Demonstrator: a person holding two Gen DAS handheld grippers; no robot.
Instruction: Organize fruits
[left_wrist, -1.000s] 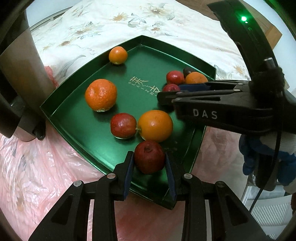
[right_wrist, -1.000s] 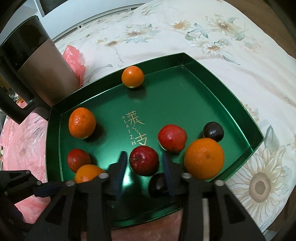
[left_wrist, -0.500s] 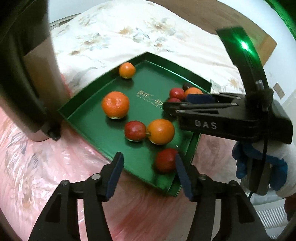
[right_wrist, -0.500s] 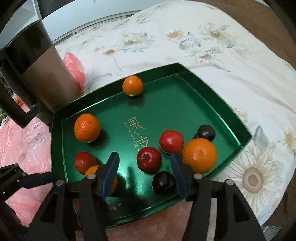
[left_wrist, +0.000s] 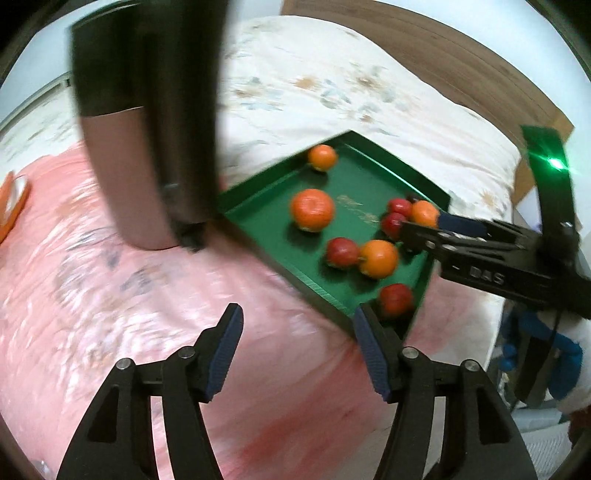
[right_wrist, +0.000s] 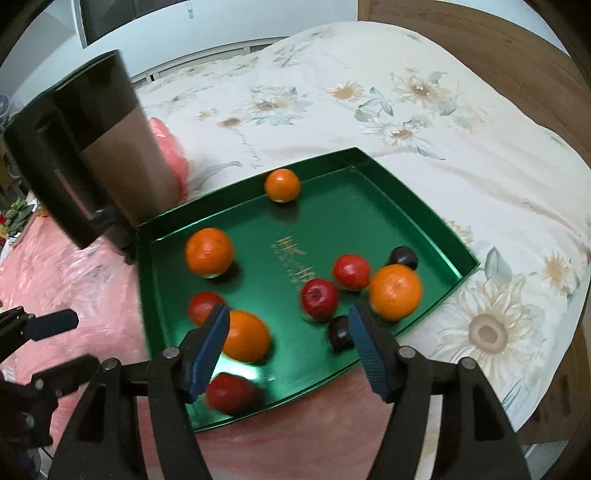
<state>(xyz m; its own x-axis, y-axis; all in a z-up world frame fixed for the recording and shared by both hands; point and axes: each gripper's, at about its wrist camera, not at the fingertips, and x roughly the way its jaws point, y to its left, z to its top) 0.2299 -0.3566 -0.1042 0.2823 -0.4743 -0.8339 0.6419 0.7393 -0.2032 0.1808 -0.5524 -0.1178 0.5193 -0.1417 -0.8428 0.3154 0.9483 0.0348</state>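
A green tray (right_wrist: 351, 214) (left_wrist: 266, 218) on the bed holds several oranges, red apples and two dark plums. My left gripper (left_wrist: 297, 321) hangs over the pink cloth just outside the tray's near corner. Its jaws are opening and nothing is between them. A red apple (left_wrist: 396, 300) lies in that corner, right of its right finger. My right gripper (right_wrist: 289, 317) hovers above the tray's near side with its jaws opening wide. Another red apple (right_wrist: 319, 298) rests on the tray beyond its tips, untouched, beside a large orange (right_wrist: 395, 291).
A tall dark and bronze jug (right_wrist: 92, 155) (left_wrist: 147, 147) stands against the tray's left edge. A pink plastic cloth (left_wrist: 110, 295) covers the near surface, and a floral bedsheet (right_wrist: 369, 92) lies behind. A wooden headboard (right_wrist: 480, 37) borders the far right.
My left gripper let go of the red apple, which stays in the tray's corner, and drew back left over the pink cloth. My right gripper opened off its apple and rose.
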